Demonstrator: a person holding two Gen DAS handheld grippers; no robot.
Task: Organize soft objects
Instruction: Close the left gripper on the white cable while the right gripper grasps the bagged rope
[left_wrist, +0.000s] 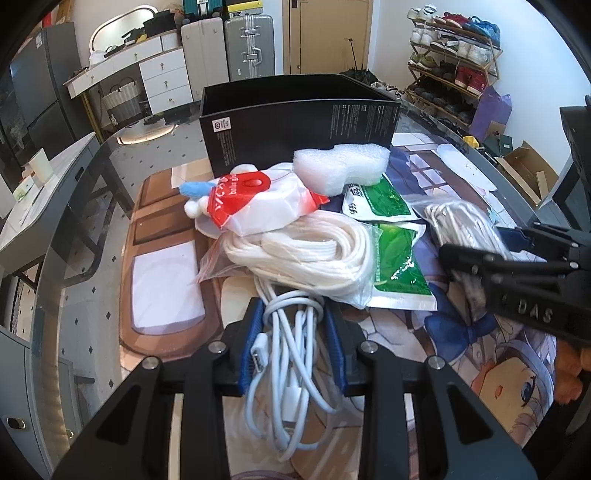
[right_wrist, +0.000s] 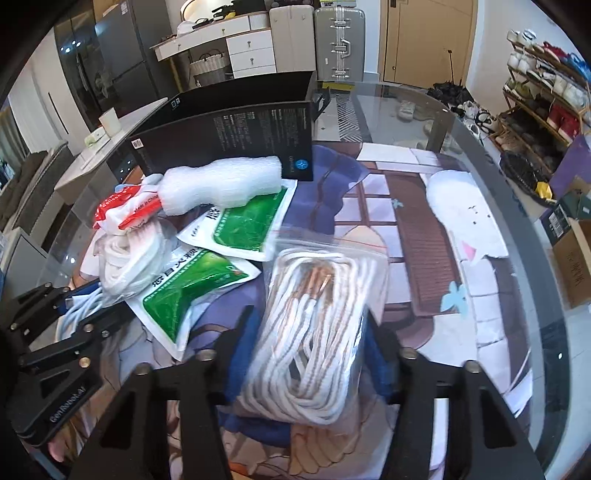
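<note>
My left gripper (left_wrist: 294, 314) is shut on a bundle of white USB cable (left_wrist: 291, 354), at the near edge of a pile. My right gripper (right_wrist: 308, 325) is shut on a clear bag of white and tan rope (right_wrist: 314, 332); it shows at the right of the left wrist view (left_wrist: 458, 225). In the pile lie a bagged white rope coil (left_wrist: 310, 254), a red and white bag (left_wrist: 255, 203), a white foam block (left_wrist: 340, 166), two green pouches (right_wrist: 207, 273) and a small plush toy (left_wrist: 195, 195). An open black box (left_wrist: 295, 125) stands behind.
Everything sits on a glass table with a printed anime mat (right_wrist: 424, 229). The table edge (right_wrist: 517, 206) curves round to the right. Cabinets, suitcases (left_wrist: 247, 48) and a shoe rack (left_wrist: 454, 62) stand beyond the table.
</note>
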